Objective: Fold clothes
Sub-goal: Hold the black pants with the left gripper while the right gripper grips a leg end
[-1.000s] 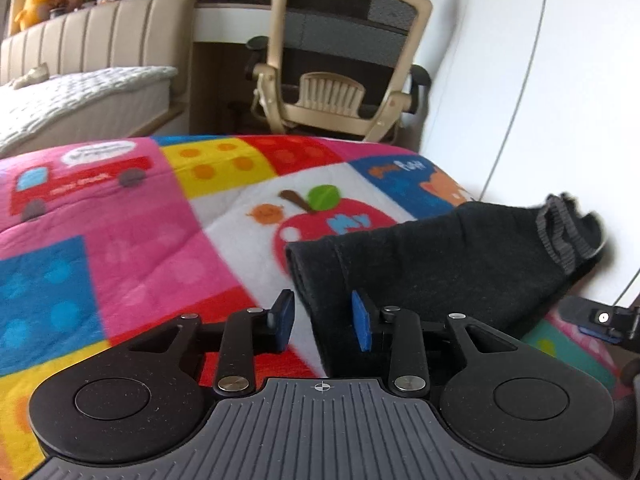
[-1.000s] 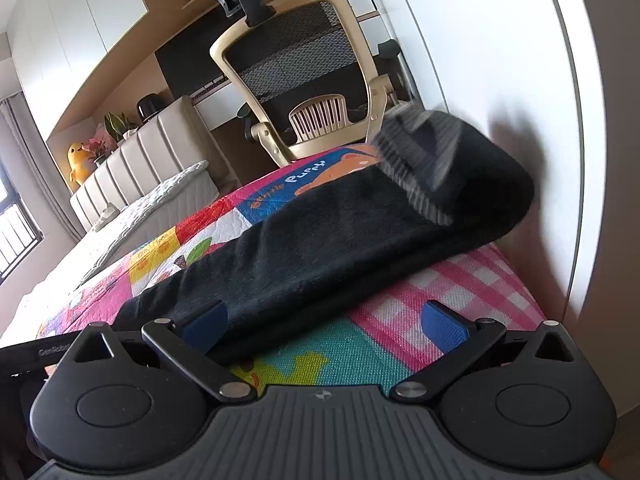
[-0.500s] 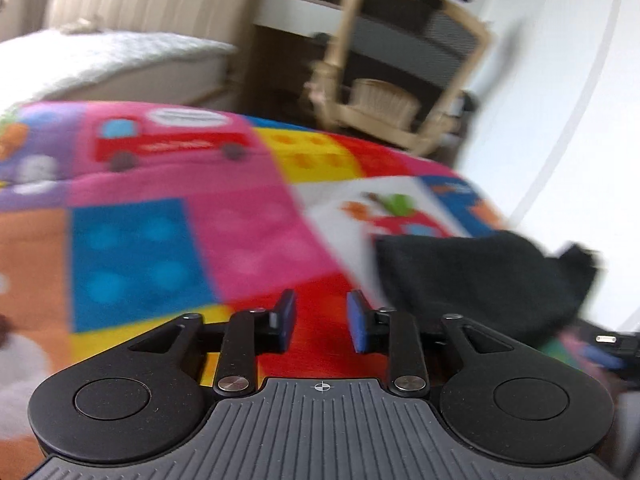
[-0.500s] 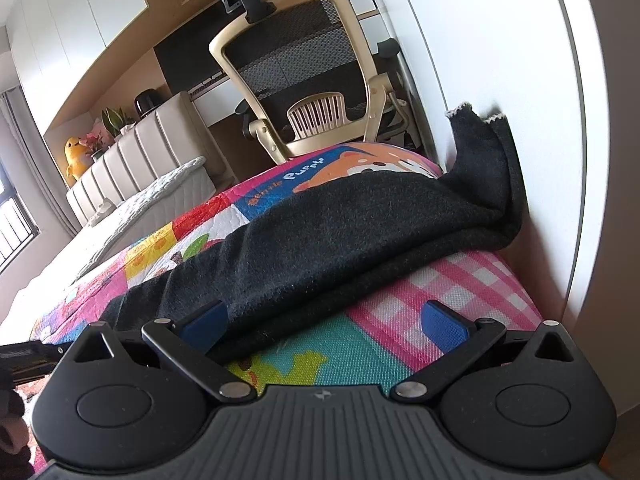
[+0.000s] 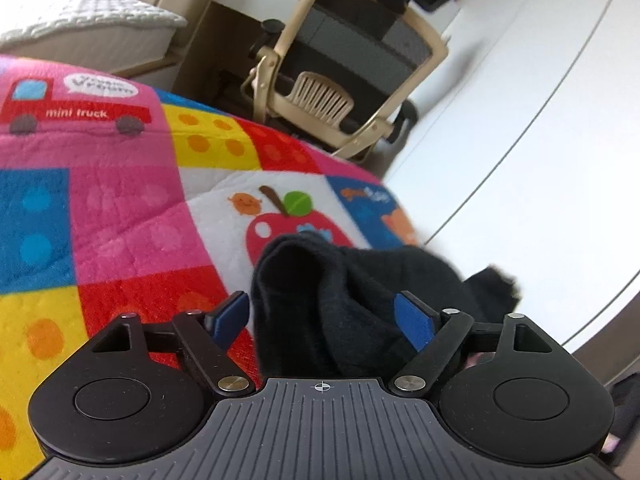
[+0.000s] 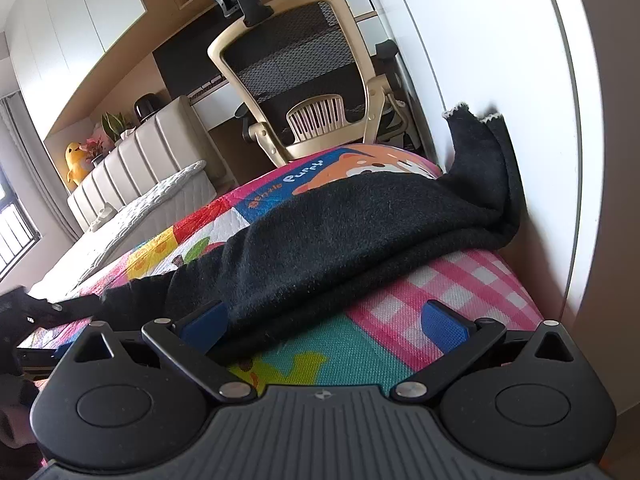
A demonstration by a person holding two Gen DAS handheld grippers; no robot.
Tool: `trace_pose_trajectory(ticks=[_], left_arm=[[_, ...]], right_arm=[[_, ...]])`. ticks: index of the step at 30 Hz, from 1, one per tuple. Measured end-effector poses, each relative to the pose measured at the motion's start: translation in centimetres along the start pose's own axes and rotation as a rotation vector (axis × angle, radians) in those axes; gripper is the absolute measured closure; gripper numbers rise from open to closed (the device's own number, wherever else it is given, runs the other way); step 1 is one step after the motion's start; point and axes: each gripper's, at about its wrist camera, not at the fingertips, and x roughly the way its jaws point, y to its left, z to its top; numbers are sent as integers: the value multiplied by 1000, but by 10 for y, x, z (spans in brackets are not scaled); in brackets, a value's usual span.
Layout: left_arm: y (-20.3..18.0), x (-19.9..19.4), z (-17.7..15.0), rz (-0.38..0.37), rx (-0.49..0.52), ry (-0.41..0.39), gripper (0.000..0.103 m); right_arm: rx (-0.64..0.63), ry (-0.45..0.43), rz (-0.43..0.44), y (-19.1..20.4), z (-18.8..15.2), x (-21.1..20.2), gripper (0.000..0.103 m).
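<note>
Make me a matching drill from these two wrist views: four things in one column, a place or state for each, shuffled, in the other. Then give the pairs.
Things
1. black garment
2. left claw
3. office chair
4. yellow plush toy

Places or states
A. on the shelf behind the padded headboard
B. open, with a raised fold of dark cloth between its blue pads
C. stretched across the colourful quilt, one trimmed end standing up against the white wall
D. beyond the far edge of the quilt, mesh back facing the camera

Pairs: 1-C, 2-B, 3-D, 4-A
</note>
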Motion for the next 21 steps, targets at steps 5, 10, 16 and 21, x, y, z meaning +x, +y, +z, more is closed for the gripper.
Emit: trace_pose_trajectory(ticks=[5, 10, 16, 21], left_arm=[[-7, 10, -1, 7, 0, 2, 9], [-15, 25, -1, 44, 19, 15, 14], [-46, 67, -17, 152, 199, 45, 59], [-37, 56, -23, 248, 282, 11, 62]], right_arm=[[3, -2, 1, -1, 0, 0, 0], [11, -4, 7, -3, 0, -1, 0], [27, -9, 19, -6, 0, -2, 0], [32, -11, 24, -5, 0, -3, 0]])
